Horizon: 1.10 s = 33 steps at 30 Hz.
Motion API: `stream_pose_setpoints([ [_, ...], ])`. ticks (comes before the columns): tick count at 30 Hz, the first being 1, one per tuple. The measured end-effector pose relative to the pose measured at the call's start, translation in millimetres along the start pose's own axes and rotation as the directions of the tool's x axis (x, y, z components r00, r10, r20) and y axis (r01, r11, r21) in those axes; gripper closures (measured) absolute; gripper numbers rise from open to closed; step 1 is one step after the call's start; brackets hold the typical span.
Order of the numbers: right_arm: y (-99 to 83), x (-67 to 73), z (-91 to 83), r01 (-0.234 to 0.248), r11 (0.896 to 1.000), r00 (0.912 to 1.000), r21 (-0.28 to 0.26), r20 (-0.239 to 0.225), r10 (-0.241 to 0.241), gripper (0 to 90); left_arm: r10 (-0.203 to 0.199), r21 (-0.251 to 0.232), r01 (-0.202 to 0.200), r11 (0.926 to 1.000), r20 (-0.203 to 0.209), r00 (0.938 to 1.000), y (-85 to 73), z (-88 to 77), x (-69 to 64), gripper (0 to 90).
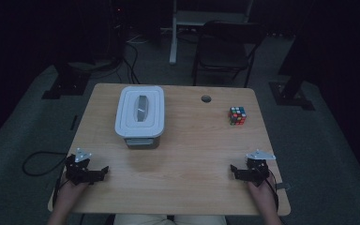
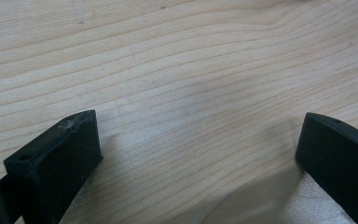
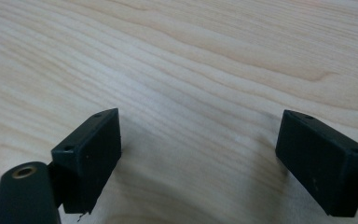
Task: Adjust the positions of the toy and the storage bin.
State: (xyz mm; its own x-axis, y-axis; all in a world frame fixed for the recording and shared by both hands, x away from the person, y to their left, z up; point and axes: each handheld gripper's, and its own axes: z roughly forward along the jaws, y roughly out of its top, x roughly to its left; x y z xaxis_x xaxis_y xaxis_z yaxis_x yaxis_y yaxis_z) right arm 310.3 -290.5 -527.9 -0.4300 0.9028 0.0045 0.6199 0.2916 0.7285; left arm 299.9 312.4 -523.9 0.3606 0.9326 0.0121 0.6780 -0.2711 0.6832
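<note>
At lower left of the high view, the left gripper [image 1: 104,169] rests on the wooden table [image 1: 187,154], jaws spread wide on nothing. A lidded white container [image 1: 140,115] stands upper centre-left, a colourful puzzle cube [image 1: 237,115] upper right. The right gripper [image 1: 233,168], lower right, likewise gapes empty.

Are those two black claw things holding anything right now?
No. The left tool and the right tool both stand open over bare table. The box and the cube sit untouched farther back.
</note>
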Motion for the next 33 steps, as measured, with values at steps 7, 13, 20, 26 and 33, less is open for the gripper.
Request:
stream_pose_setpoints([
  [7,-0.5,-0.1,-0.6,0.0,1.0,1.0,0.001,-0.002,0.0,14.1,-0.03,-0.001,0.03,0.9996,-0.028,0.9992,0.6,0.6,0.7,0.7],
  [13,-0.4,-0.1,-0.7,-0.001,1.0,1.0,0.003,-0.002,0.001,14.1,-0.031,0.001,0.031,0.9995,-0.029,0.9991,0.7,0.5,0.9,0.7],
  [20,0.4,2.0,0.3,-0.009,1.0,0.9999,0.007,0.007,0.009,12.8,-0.03,0.0,0.03,0.9996,-0.028,0.9992,0.7,0.6,0.7,0.7],
  [26,5.2,7.4,5.3,-0.008,1.0,1.0,0.007,0.005,0.008,12.1,-0.004,-0.002,0.004,1.0,0.0,1.0,2.6,2.3,1.0,0.7],
  [33,19.1,22.3,16.7,0.033,0.999,0.9993,0.005,-0.015,-0.033,12.1,0.013,-0.022,-0.013,0.9997,-0.007,0.9999,8.9,6.9,1.8,0.7],
])
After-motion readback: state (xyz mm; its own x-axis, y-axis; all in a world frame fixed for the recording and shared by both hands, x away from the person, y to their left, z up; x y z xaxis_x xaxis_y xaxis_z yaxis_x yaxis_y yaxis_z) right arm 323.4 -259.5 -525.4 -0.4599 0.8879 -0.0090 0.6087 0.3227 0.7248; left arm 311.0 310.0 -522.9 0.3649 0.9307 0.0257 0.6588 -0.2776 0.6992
